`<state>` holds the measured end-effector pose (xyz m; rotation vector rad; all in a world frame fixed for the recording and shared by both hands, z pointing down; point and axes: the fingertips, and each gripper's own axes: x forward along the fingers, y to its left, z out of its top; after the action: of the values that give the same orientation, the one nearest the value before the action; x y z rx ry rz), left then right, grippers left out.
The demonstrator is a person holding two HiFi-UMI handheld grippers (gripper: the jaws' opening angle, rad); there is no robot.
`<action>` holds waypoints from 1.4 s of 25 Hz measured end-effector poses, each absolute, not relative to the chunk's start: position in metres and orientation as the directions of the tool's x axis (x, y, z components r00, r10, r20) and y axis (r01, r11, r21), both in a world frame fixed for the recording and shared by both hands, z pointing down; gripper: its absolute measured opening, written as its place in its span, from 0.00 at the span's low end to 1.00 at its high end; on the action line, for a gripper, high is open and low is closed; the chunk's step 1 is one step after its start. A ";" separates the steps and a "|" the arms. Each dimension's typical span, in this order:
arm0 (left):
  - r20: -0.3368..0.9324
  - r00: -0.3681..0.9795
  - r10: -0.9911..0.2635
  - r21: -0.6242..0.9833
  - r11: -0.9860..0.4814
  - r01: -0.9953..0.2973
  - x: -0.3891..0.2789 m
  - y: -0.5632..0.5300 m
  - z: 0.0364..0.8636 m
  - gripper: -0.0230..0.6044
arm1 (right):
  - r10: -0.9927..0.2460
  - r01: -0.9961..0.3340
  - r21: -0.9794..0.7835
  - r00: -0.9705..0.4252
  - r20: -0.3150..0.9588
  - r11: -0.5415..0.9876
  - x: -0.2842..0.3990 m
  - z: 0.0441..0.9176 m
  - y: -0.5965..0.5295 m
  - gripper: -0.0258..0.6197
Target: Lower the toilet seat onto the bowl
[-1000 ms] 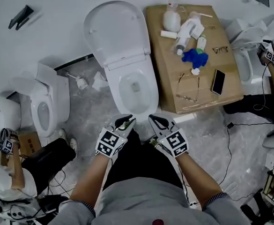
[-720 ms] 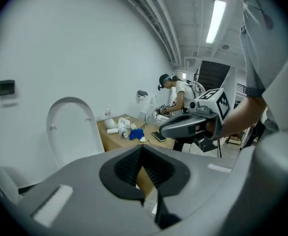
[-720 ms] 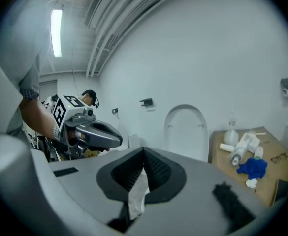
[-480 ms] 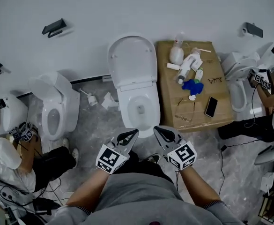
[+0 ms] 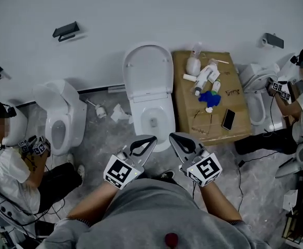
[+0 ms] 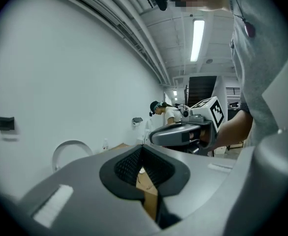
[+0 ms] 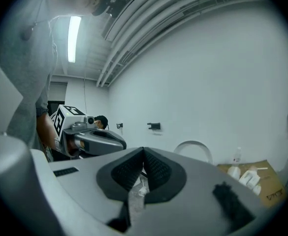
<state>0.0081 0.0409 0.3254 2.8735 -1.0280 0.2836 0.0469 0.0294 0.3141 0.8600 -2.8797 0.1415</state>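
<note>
Here I hold the left gripper (image 5: 150, 140) and right gripper (image 5: 175, 138) just in front of the toilet bowl (image 5: 136, 117), both jaws pressed together, empty; the toilet seat (image 5: 147, 69) stands raised behind the bowl.

**Three toilets along one wall**

The middle toilet bowl (image 5: 154, 121) stands against the wall, its toilet seat (image 5: 147, 69) upright behind it. Just right of it is a cardboard surface (image 5: 234, 131) carrying bottles (image 5: 194, 64) at the back and a phone (image 5: 227, 119) nearer the front. A second toilet (image 5: 63, 121) stands to the left and a third toilet (image 5: 255, 95) to the right (a person crouches at each). The left gripper (image 5: 152, 138) and right gripper (image 5: 173, 136) sit side by side before the middle bowl.
</note>
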 end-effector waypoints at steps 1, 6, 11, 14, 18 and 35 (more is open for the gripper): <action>0.191 0.759 -0.623 0.021 -0.770 -0.637 0.007 0.039 0.317 0.05 | -0.538 -0.549 -0.041 -0.830 0.150 0.835 0.043 0.308 0.030 0.06; 0.145 0.789 -0.597 -0.050 -0.801 -0.597 0.000 0.033 0.298 0.05 | -0.563 -0.569 -0.004 -0.814 0.146 0.822 0.028 0.296 0.028 0.06; 0.135 0.792 -0.595 -0.047 -0.802 -0.595 -0.006 0.027 0.291 0.05 | -0.581 -0.590 -0.029 -0.803 0.133 0.807 0.021 0.288 0.022 0.06; 0.130 0.794 -0.593 -0.043 -0.804 -0.593 -0.008 0.028 0.291 0.05 | -0.589 -0.598 -0.037 -0.798 0.127 0.801 0.020 0.287 0.022 0.06; 0.125 0.802 -0.585 -0.066 -0.811 -0.581 -0.010 0.028 0.293 0.05 | -0.621 -0.627 -0.017 -0.775 0.117 0.779 0.022 0.283 0.018 0.06; 0.147 0.786 -0.600 -0.041 -0.798 -0.601 -0.017 0.027 0.308 0.05 | -0.605 -0.611 -0.020 -0.787 0.120 0.791 0.017 0.290 0.015 0.06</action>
<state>-0.0167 0.0269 0.3084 2.9611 -0.9956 0.2396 0.0172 0.0149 0.2905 0.9776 -2.8709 0.0885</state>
